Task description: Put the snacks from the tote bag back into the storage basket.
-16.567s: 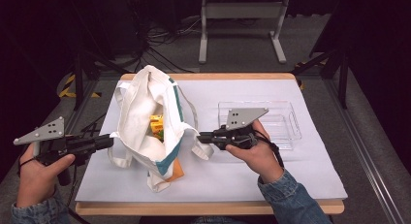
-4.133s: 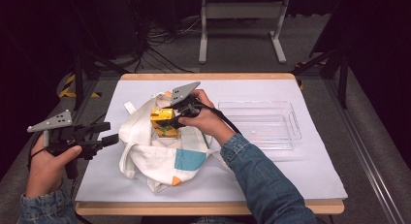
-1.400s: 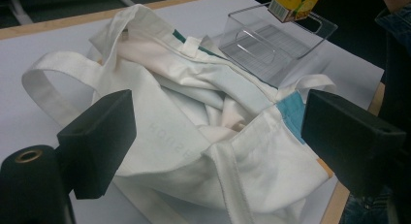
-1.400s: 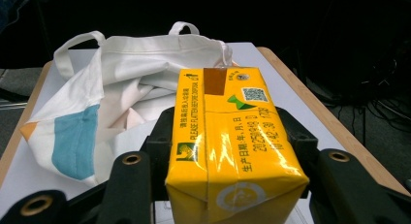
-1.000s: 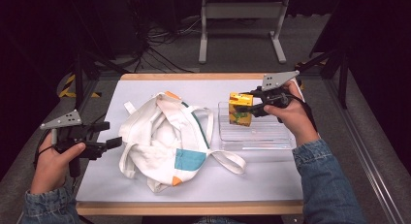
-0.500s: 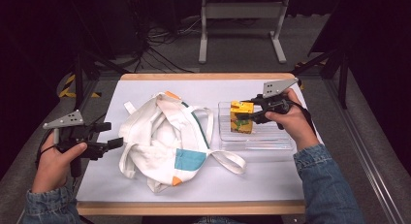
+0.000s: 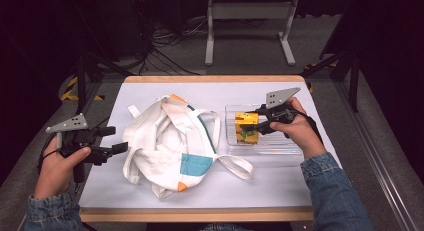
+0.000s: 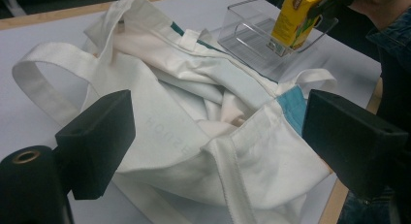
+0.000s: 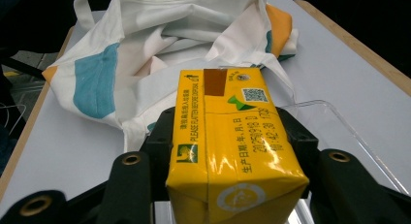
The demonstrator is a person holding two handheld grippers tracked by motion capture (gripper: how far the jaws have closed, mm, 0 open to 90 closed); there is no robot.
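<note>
Your white surface (image 7: 280, 191) carries everything here. The largest thing on it is the crumpled white cloth bag (image 7: 170, 141), with a teal patch and orange corners, lying left of centre with its straps spread out; one strap runs toward the clear plastic tray (image 7: 280, 147), which sits just to the bag's right.

Your right gripper (image 7: 261, 122) reaches over that tray from the right side. Its jaws are clamped on the yellow juice carton (image 7: 247, 127), one pad pressing on each side, as the right gripper view shows. The carton stands upright within the left part of the tray; whether its bottom touches the tray floor I cannot tell.

Your left gripper (image 7: 116, 141) sits at the left edge of the surface, level and pointing at the bag. Its jaws stand wide apart with nothing pinched between them; in the left gripper view the bag's fabric lies just beyond them.
</note>
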